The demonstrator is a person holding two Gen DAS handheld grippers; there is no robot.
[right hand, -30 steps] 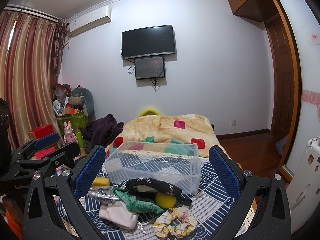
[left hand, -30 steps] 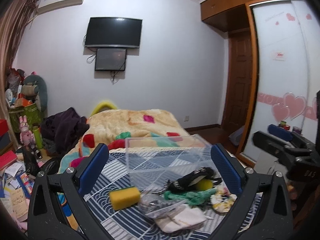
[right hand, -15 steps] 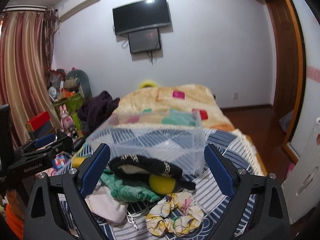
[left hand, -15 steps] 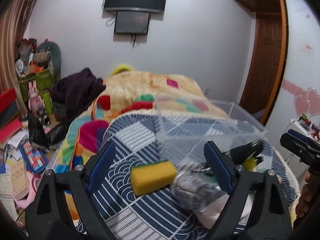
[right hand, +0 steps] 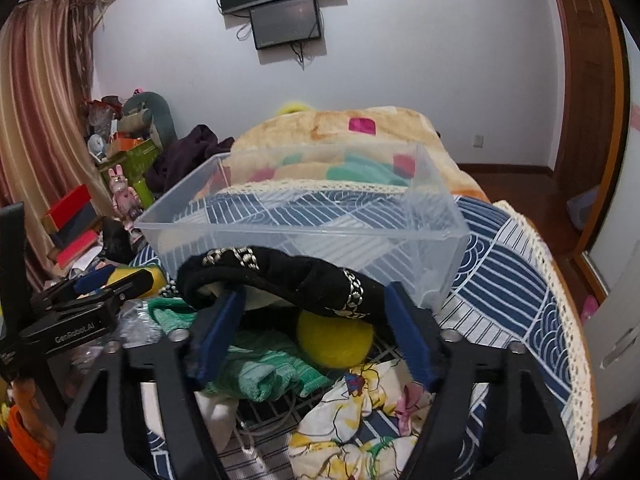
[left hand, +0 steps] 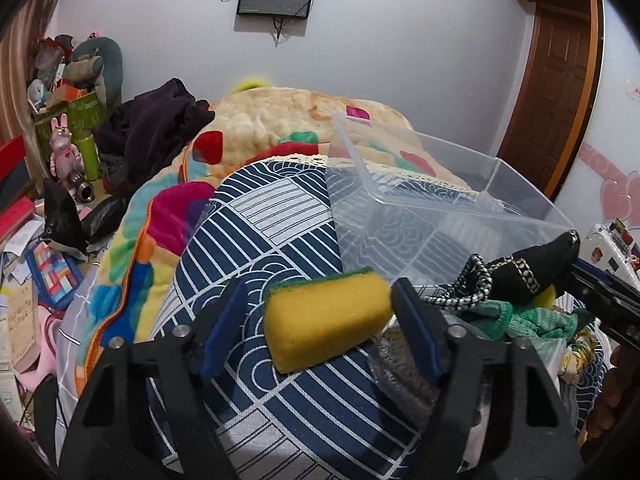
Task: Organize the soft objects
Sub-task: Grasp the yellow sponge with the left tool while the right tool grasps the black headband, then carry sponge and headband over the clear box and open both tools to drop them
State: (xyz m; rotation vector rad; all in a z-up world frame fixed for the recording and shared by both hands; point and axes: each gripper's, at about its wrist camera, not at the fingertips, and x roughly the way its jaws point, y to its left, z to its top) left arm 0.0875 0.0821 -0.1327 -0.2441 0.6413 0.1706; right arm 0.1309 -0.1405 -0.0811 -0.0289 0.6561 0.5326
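A yellow sponge with a green scouring side (left hand: 326, 318) lies on the blue patterned cloth (left hand: 256, 240), between the open jaws of my left gripper (left hand: 316, 334); the right pad touches its end. A clear plastic bin (right hand: 304, 224) stands behind the pile. My right gripper (right hand: 310, 334) is open around a black headband with silver trim (right hand: 288, 280), above a yellow ball (right hand: 334, 338) and a green cloth (right hand: 260, 368). A floral scrunchie (right hand: 360, 420) lies in front. The headband also shows in the left wrist view (left hand: 532, 276).
A silvery bag (left hand: 404, 364) lies right of the sponge. A colourful blanket (left hand: 256, 136) and a dark garment (left hand: 156, 128) lie on the bed behind. Boxes, toys and papers (left hand: 36, 248) clutter the floor at left. A wooden door (left hand: 552, 92) stands at right.
Both grippers have moved forward and down onto the pile. The left one now straddles the sponge. The right one now straddles the black headband.
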